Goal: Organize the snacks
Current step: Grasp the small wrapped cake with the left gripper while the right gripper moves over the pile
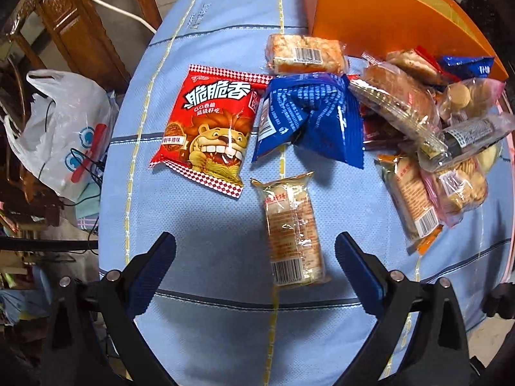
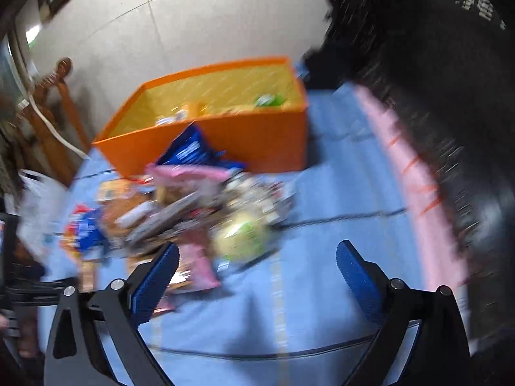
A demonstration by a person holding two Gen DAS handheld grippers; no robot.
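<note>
My left gripper point(image 1: 256, 244) points down at the blue tablecloth point(image 1: 199, 225), open, with a clear-wrapped roll of biscuits point(image 1: 294, 234) lying between its fingers, untouched. Beyond it lie a red lion snack bag point(image 1: 209, 125), a blue packet point(image 1: 309, 119) and a wrapped cake bar point(image 1: 305, 54). A heap of mixed snack packs point(image 1: 441, 135) sits at the right, next to the orange box point(image 1: 379, 9). In the blurred right wrist view, my right gripper point(image 2: 257, 260) stands open and empty over the cloth, just short of the snack heap point(image 2: 206, 212). The orange box point(image 2: 251, 135) behind holds a few packs.
A white plastic bag point(image 1: 64, 135) and carved wooden furniture point(image 1: 74, 29) stand off the table's left edge. A white cable point(image 1: 106, 3) runs past them. A person's dark sleeve point(image 2: 450, 96) fills the right of the right wrist view. Bare cloth point(image 2: 338, 193) lies right of the heap.
</note>
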